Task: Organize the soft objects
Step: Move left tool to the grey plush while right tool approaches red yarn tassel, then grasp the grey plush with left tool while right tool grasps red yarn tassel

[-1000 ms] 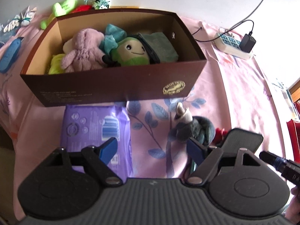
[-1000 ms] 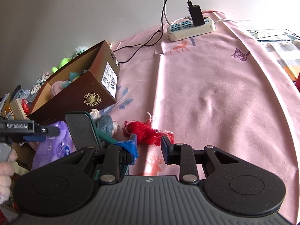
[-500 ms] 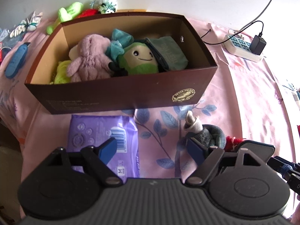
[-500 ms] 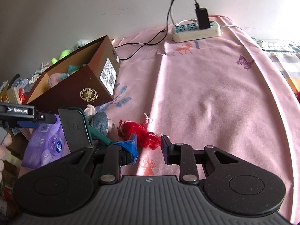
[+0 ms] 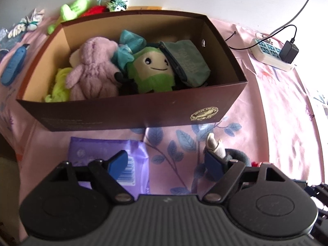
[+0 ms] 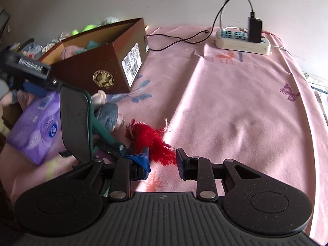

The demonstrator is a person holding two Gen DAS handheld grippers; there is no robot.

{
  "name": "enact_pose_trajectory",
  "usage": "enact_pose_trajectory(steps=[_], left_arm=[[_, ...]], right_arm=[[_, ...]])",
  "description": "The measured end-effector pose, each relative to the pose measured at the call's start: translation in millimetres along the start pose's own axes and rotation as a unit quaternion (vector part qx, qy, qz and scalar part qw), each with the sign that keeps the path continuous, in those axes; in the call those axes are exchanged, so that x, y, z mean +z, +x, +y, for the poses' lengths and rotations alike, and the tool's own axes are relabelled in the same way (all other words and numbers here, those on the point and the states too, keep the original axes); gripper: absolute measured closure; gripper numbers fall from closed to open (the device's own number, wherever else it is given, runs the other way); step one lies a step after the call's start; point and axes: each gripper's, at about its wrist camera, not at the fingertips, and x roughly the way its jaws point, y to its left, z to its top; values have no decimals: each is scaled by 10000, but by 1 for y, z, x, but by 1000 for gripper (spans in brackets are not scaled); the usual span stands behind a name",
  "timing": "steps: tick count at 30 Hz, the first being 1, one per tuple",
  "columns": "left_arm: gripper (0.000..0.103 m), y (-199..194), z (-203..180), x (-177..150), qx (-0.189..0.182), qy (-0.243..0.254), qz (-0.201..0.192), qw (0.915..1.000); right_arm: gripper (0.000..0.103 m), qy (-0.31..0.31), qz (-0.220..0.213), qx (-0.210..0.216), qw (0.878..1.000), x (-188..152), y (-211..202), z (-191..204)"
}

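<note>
Left gripper stands wide, nothing between its jaws. It sits low in frame over the pink cloth, purple wipes pack under one finger, grey plush toy just beside the other. Brown box fills upper centre, holding the pink plush and green smiling plush.

Right gripper stands narrow, pads apart, with the red yarn tassel lying just beyond the gap. A black paddle rises at lower left; I cannot tell whether it is held.
</note>
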Motion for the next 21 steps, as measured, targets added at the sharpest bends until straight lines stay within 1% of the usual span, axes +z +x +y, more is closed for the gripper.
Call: enact_pose_trajectory(steps=[6,9,12,17,21], left_arm=[[22,14,4,5,-437,-264,78,9987],[22,22,2,7,-583,-294,128,9978],[21,30,1,8,-735,-315,259,9965],[21,46,-6,9,-799,-260,487,9953],[21,59,-12,12,-811,-232,622,9945]], right_arm=[[93,-181,12,48,9998,-5,7,-3],[93,-256,-37,117,9996,-7,10,-4],[92,-403,-117,242,9988,-6,11,-1],[92,-756,-122,403,9962,-4,18,3],[92,-712,-43,486,9963,-6,27,-3]])
